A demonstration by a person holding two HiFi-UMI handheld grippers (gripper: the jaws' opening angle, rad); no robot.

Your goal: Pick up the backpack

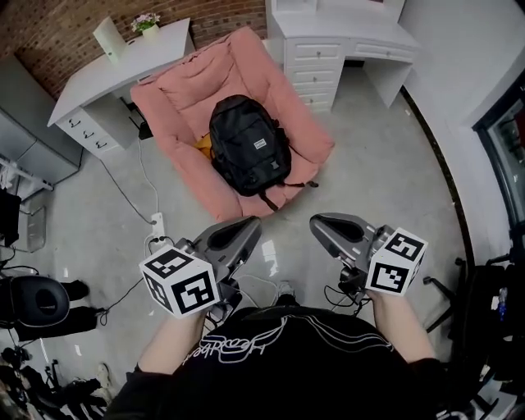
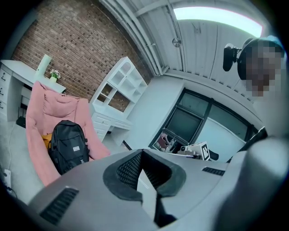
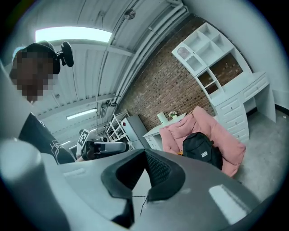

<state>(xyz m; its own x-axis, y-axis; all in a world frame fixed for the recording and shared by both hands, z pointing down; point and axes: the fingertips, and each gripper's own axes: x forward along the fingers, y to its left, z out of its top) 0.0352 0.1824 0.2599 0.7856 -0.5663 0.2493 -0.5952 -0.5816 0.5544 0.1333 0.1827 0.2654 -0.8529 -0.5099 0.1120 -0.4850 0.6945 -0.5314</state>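
**Both claws clenched and empty; backpack sits on the pink chair ahead**

Nearest in the head view is the person's black printed shirt (image 1: pixel 271 361), with both arms reaching out over the glossy grey floor (image 1: pixel 377 164). The left claw (image 1: pixel 251 223) (image 2: pixel 142 153) is clenched: its ribbed black pads meet, and nothing is caught between them. The right claw (image 1: pixel 317 221) (image 3: pixel 145 154) is clenched the same way and is also empty. Each claw carries a white cube with black square markers, one on the left (image 1: pixel 179 281) and one on the right (image 1: pixel 396 261). The two claws are side by side with a gap between them, and both point towards the chair.

A little farther out, a white power strip (image 1: pixel 156 223) lies on the floor left of the left claw, with thin cables trailing from it.

Beyond that is the pink padded lounge chair (image 1: pixel 184 90) (image 2: pixel 38 113) (image 3: pixel 219 131). The black fabric backpack (image 1: pixel 248 143) (image 2: pixel 68 145) (image 3: pixel 202 148) rests in its seat, leaning against the backrest. The front pocket, with a small white label, faces outward. The backpack is well apart from both claws, and neither touches it. A small orange item (image 1: pixel 203 146) lies just beside the backpack; I cannot tell what it is.

Behind the chair on the left is a white surface with drawers (image 1: pixel 98 82) bearing a small pot of pink flowers (image 1: pixel 148 23). On the right is a second white surface with drawers (image 1: pixel 344 37). A red brick wall (image 1: pixel 49 25) is farthest back.
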